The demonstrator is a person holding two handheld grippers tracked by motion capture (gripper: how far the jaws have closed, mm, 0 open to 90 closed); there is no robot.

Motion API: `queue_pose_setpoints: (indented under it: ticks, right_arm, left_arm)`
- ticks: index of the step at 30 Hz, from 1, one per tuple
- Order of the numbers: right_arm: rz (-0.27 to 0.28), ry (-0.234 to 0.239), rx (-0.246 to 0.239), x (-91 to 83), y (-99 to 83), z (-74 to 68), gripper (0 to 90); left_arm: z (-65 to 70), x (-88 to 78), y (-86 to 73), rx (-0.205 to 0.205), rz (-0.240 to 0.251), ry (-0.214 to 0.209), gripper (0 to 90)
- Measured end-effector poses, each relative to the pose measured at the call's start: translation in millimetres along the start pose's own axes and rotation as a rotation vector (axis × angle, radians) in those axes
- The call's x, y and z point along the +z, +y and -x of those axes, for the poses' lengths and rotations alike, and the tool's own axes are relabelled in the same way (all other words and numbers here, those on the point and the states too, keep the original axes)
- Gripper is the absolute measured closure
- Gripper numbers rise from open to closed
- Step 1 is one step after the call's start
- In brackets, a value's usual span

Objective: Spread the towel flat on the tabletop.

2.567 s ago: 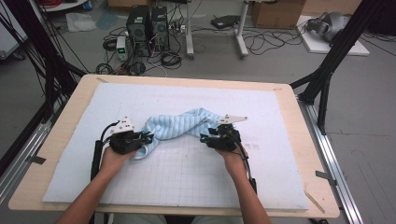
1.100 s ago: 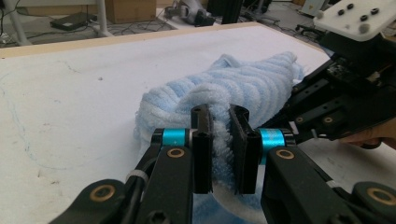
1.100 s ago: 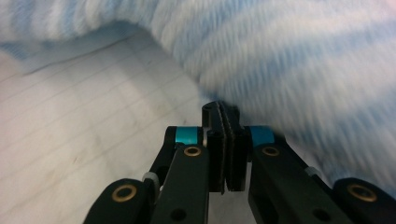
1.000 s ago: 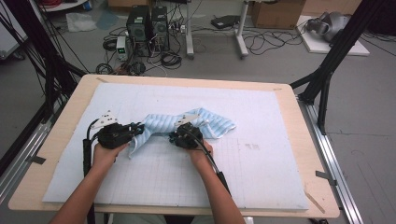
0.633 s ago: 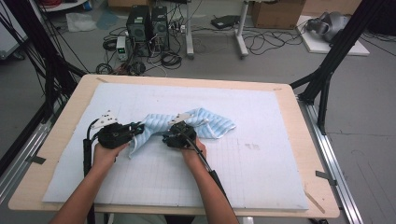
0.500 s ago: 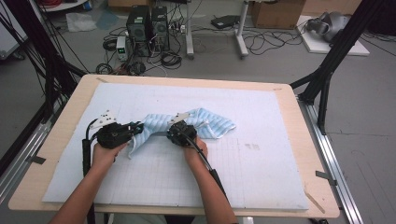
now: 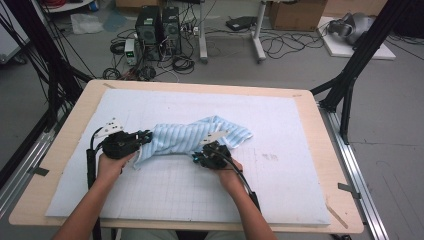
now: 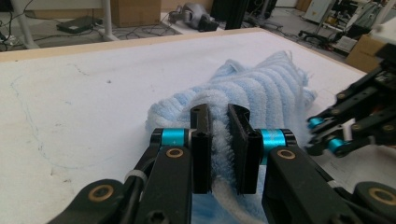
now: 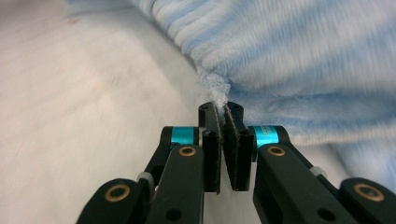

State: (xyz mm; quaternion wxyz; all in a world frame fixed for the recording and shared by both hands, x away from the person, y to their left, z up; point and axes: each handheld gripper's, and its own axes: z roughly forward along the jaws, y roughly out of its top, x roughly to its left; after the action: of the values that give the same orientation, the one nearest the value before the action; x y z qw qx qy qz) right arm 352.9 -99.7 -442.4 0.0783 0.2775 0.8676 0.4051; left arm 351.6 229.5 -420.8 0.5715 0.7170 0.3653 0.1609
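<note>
A light blue striped towel (image 7: 190,137) lies bunched on the white mat (image 7: 280,200), running from left to right. My left gripper (image 7: 145,136) is at its left end, and in the left gripper view the left gripper (image 8: 219,116) is shut on a thick fold of the towel (image 8: 261,88). At the towel's near edge, right of the middle, is my right gripper (image 7: 197,158). The right gripper view shows the right gripper (image 9: 220,108) shut on a thin pinch of the towel's (image 9: 303,56) hem. Farther off in the left gripper view, the right gripper (image 8: 322,135) shows at the right.
The mat covers most of a wooden table (image 7: 330,150). Black frame posts (image 7: 350,75) stand at both sides. Computers (image 7: 157,25) and cables lie on the floor beyond the far edge. Bare mat (image 8: 93,84) stretches around the towel.
My right gripper has shifted right and a little toward the person along the towel's near edge, with the hem pinched in it. The left gripper has kept still on its end.
</note>
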Motion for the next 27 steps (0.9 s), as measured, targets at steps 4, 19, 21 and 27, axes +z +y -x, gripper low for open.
queue_pose_setpoints:
  ticks: [4, 19, 21, 27]
  right_arm:
    - [0.024, 0.001, -0.013, -29.6, -19.7, 2.6, 86.3]
    - [0.141, 0.056, 0.025, -125.2, -65.2, 19.7, 85.8]
    - [0.139, 0.081, 0.044, -128.2, -66.9, 20.9, 82.8]
    - [0.168, 0.037, 0.120, -122.7, -67.7, 27.6, 60.3]
  left_arm:
    - [2.5, 3.4, -0.7, 0.008, -0.014, -0.011, 79.1]
    - [15.0, 11.6, 0.0, 0.049, -0.035, -0.056, 79.4]
    - [14.1, 12.1, -0.8, 0.044, -0.043, -0.046, 79.0]
    - [11.5, 14.3, -4.0, 0.019, -0.083, 0.018, 54.3]
